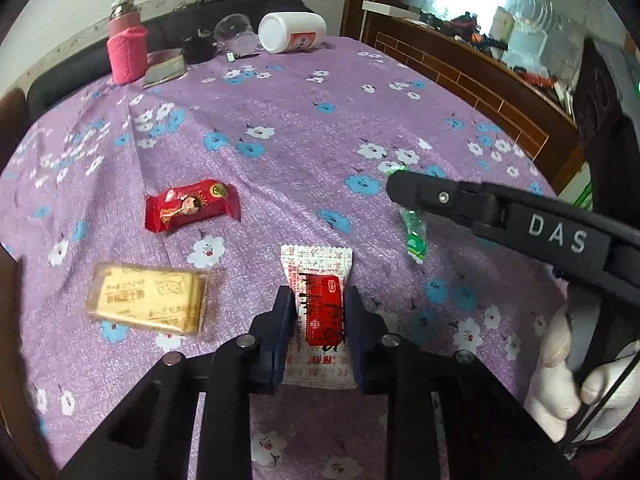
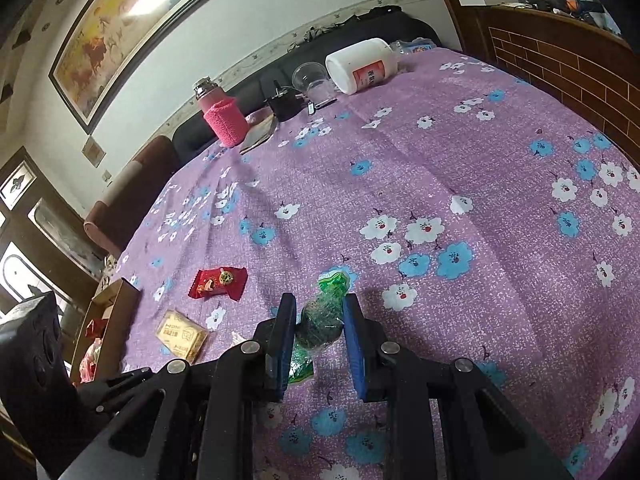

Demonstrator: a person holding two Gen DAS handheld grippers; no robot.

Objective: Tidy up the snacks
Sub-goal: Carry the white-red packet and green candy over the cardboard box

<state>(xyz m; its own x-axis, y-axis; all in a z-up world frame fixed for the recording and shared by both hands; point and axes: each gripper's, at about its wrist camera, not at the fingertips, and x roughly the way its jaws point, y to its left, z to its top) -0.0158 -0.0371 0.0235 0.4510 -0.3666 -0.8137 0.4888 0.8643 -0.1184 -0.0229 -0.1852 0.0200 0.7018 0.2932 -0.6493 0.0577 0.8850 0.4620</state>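
I operate two hand-held claws over a round counter (image 1: 304, 120) covered in purple cloth with blue and white flowers. My left claw (image 1: 320, 312) is pinching a white sachet with a red printed panel (image 1: 318, 280), which lies flat near the counter's near edge. My right claw (image 2: 320, 320) is pinching a green crinkly plastic-wrapped sweet (image 2: 324, 320); whether it is lifted or touching the cloth, I cannot tell.

I judge the sorting barely begun. Two more snacks lie loose on the cloth toward the near left edge: a red foil packet with a cartoon figure (image 1: 192, 204) and, nearer me, a tan biscuit in clear wrap (image 1: 148, 300). Off the left edge, an open brown cardboard box (image 2: 108, 320) holds some red wrappers; it may be the place for the snacks, though I cannot be sure.

Along the far edge stand a flask in a pink knitted sleeve (image 1: 126, 46), a small silvery booklet (image 1: 166, 68), clear plastic cups (image 1: 236, 32) and a white jar tipped on its side (image 1: 292, 32), well apart from the snacks. Nothing blocks either claw; the two work near each other, so they could collide.
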